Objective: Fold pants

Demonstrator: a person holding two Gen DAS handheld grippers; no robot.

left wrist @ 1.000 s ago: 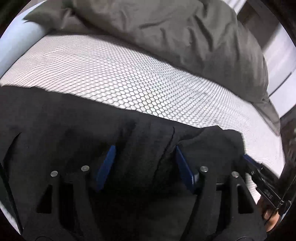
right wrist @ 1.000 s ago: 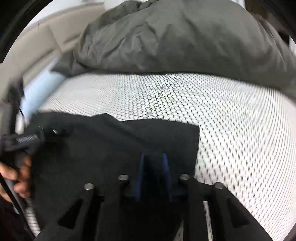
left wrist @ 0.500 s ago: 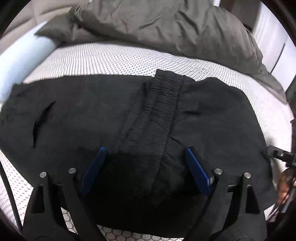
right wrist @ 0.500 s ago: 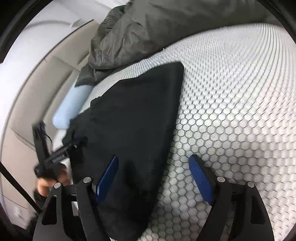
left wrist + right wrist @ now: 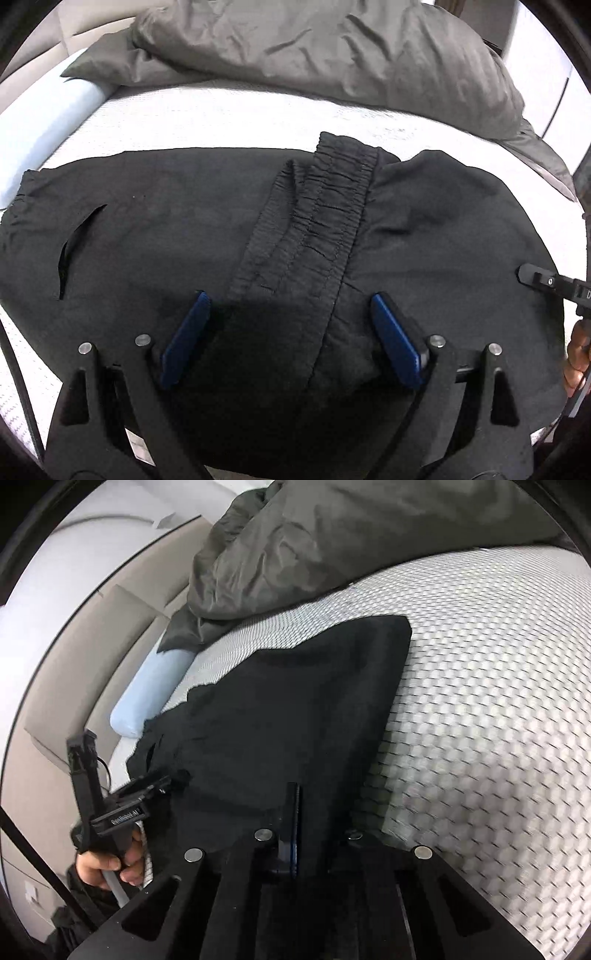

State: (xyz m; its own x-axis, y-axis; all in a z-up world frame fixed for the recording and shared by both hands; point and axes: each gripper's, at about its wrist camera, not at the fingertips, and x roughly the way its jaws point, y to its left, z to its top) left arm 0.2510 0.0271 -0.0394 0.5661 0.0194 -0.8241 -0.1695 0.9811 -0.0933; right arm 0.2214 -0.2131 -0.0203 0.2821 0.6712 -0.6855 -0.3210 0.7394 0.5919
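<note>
Black pants lie folded across the white honeycomb-patterned bed; the elastic waistband runs down the middle of the left wrist view. My left gripper hovers over the near edge of the pants, jaws wide open, blue pads apart and empty. In the right wrist view the pants stretch away to a far corner. My right gripper is shut, its blue pads pressed together at the near edge of the pants; the cloth seems pinched between them. The left gripper shows at the left there.
A rumpled grey duvet is heaped at the head of the bed. A pale blue bolster lies along the left side by a beige padded headboard. White mattress extends to the right of the pants.
The left gripper drew back and up with its jaws open, so the whole folded pants show. The right gripper opened half a second ago and has now shut at the pants' near edge.
</note>
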